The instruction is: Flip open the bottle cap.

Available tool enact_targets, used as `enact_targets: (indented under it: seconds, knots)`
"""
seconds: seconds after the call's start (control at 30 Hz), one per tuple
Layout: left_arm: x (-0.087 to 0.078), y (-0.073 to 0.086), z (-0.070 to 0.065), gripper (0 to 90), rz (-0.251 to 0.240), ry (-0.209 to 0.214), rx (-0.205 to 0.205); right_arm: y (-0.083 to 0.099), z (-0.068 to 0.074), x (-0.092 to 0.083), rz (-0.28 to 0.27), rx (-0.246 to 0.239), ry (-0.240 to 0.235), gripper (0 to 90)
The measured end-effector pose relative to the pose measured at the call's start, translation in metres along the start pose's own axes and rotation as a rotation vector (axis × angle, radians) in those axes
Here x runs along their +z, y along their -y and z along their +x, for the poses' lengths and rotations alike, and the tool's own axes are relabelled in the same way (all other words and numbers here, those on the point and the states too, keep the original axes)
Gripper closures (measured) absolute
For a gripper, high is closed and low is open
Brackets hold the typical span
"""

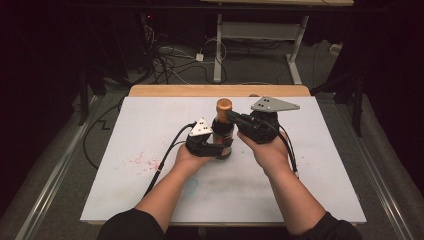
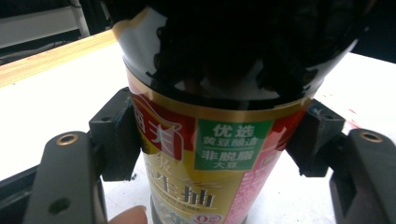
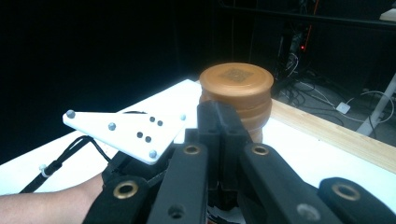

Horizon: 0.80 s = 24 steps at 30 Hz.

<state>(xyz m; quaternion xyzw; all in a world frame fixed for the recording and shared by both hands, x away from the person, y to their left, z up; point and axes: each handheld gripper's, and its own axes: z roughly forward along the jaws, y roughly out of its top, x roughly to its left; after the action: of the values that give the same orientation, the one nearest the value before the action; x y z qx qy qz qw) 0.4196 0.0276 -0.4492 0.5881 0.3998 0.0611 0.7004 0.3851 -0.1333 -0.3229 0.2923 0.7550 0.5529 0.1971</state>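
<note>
bottle (image 1: 223,131) on table (image 1: 150,125), between claws

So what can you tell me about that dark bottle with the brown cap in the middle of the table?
The bottle stands upright on the white table. It looks like dark glossy glass with a red, gold and green printed label and a round coppery cap. The left gripper clamps its body from both sides over the label. The right gripper, jaws shut, sits against the cap's side.

Black grippers (image 1: 212,142) with grey triangular plates (image 1: 274,104), black sleeves (image 1: 131,226).
</note>
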Motion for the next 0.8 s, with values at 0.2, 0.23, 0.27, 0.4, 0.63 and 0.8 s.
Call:
enact_targets:
  seconds: [0.2, 0.23, 0.27, 0.4, 0.63, 0.8]
  knots:
    - [0.0, 0.0014, -0.0008, 28.9, -0.009, -0.003, 0.008, -0.0025, 0.0005, -0.0007, 0.013, 0.003, 0.005, 90.0]
    - [0.0001, 0.0016, -0.0011, 28.9, -0.012, -0.004, 0.008, -0.0025, 0.0005, -0.0007, 0.013, 0.003, 0.005, 90.0]
    - [-0.0001, 0.002, -0.0012, 29.0, -0.013, -0.006, 0.012, -0.0031, 0.0004, -0.0007, 0.017, 0.001, 0.003, 90.0]
    - [0.0, 0.0024, -0.0015, 29.2, -0.013, -0.007, 0.019, -0.0041, 0.0006, -0.0012, 0.025, 0.002, 0.006, 90.0]
    - [-0.0002, 0.0038, -0.0018, 30.1, -0.022, -0.009, 0.028, -0.0063, 0.0017, -0.0013, 0.037, 0.006, 0.016, 90.0]
    - [-0.0046, 0.0041, 0.0027, 30.3, 0.027, 0.004, 0.089, -0.0091, 0.0023, -0.0024, 0.037, 0.01, 0.026, 90.0]
